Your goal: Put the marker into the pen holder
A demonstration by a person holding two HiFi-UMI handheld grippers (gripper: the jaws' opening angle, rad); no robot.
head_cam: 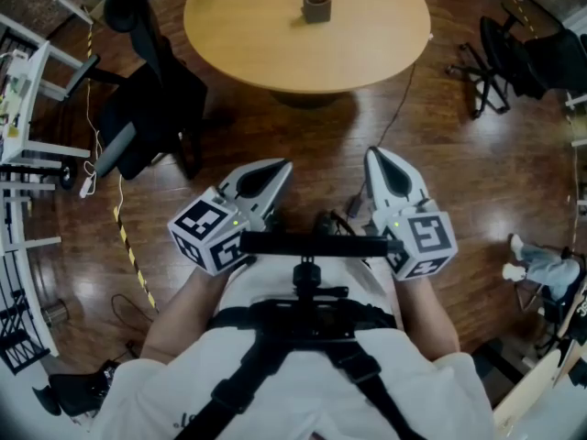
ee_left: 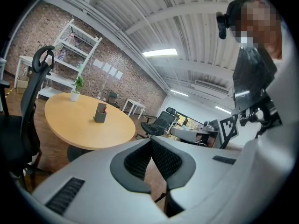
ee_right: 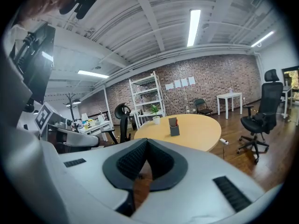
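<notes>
Smooth, matt light-grey plastic on the shells of the left gripper [head_cam: 280, 165] and the right gripper [head_cam: 374, 152]. Inside the jaws, dark rubbery pads [ee_left: 166, 160], dull, with a fine dimpled grid. Behind the jaws, matt marker cubes [head_cam: 209, 232] printed black on white, a white cloth shirt [head_cam: 303, 392] and black woven harness straps [head_cam: 266, 351]. Ahead of the jaws, a round table [head_cam: 257, 35] in pale wood finish, smooth and satin, with a dull matt grey pen holder [head_cam: 316, 3] on it. Below the jaws, a dark wood-board floor [head_cam: 321, 145], glossy with lamp glare. Far beyond the jaws, a rough red brick wall [ee_right: 210, 78].
</notes>
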